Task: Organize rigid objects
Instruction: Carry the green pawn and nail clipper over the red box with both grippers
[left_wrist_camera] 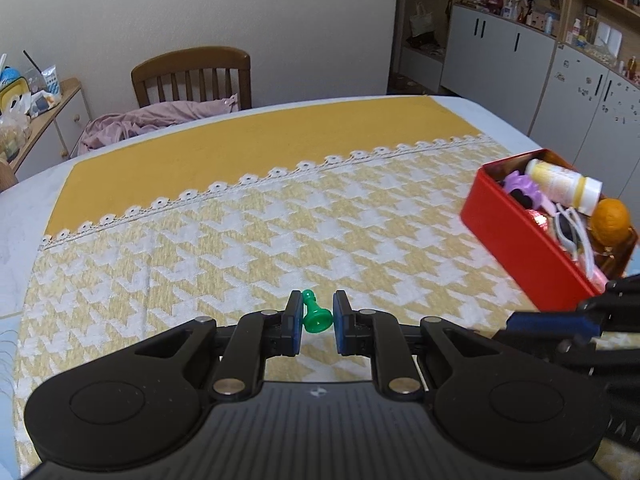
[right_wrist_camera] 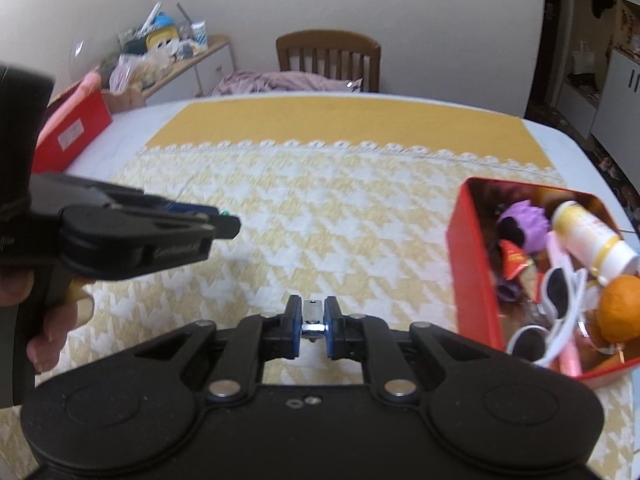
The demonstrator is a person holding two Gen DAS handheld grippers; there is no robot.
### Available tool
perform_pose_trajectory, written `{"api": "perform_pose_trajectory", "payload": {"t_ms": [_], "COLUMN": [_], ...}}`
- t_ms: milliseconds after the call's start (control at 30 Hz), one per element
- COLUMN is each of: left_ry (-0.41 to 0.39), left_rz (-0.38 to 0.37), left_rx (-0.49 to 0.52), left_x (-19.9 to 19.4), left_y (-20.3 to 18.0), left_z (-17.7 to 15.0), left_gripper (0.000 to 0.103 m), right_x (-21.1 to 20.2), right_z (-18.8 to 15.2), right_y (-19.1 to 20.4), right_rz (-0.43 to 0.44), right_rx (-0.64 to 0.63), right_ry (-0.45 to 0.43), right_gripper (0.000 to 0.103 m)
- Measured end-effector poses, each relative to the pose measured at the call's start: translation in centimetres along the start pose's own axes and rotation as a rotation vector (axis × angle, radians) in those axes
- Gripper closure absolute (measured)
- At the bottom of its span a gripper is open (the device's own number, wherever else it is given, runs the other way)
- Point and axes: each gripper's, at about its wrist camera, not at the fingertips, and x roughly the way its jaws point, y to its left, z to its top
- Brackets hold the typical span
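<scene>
**Both claws loaded, red tin waiting**

Nearest the left wrist camera, the left claw (left_wrist_camera: pixel 316 322) has a small green pawn-shaped piece (left_wrist_camera: pixel 316 314) between its blue pads (left_wrist_camera: pixel 294 320). The piece leans against the left pad, but a gap shows at the right one, so I cannot tell whether it is truly clamped. The right claw (right_wrist_camera: pixel 313 326) is closed on a small silver metal object (right_wrist_camera: pixel 313 316), too small to identify.

Both claws hang over the houndstooth cloth (left_wrist_camera: pixel 240 248) on the counter (left_wrist_camera: pixel 24 208). The red tin (right_wrist_camera: pixel 474 264) sits to the right of both claws, already holding a purple toy (right_wrist_camera: pixel 524 226), a yellow-and-white bottle (right_wrist_camera: pixel 592 238), white sunglasses (right_wrist_camera: pixel 560 312) and an orange ball (right_wrist_camera: pixel 620 308).

The step in hand looks like carrying pieces to the tin. Next, each claw needs to reach over the tin's near wall and release into whatever free gap remains.
</scene>
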Motion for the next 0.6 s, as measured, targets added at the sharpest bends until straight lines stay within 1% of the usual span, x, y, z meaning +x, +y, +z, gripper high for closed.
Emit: {"api": "perform_pose_trajectory", "payload": {"t_ms": [267, 400, 600], "left_ry": [-0.012, -0.019, -0.044], "left_rz": [-0.023, -0.038, -0.074], "left_rx": [-0.013, -0.002, 0.013], "left_x": [-2.1, -3.1, -4.5], "left_y": [-0.6, -1.3, -3.1], "left_z": [-0.1, 0.3, 1.5], "left_gripper": [0.088, 0.088, 0.088], "right_x": [-3.0, -4.7, -6.8], "right_z": [0.1, 0.2, 0.3], "right_y": [-1.5, -2.3, -4.7], "right_rz": [-0.005, -0.017, -0.057], "right_rx": [0.03, 0.038, 0.059], "right_ry": [-0.046, -0.082, -0.123], "right_gripper": [0.093, 0.093, 0.093]}}
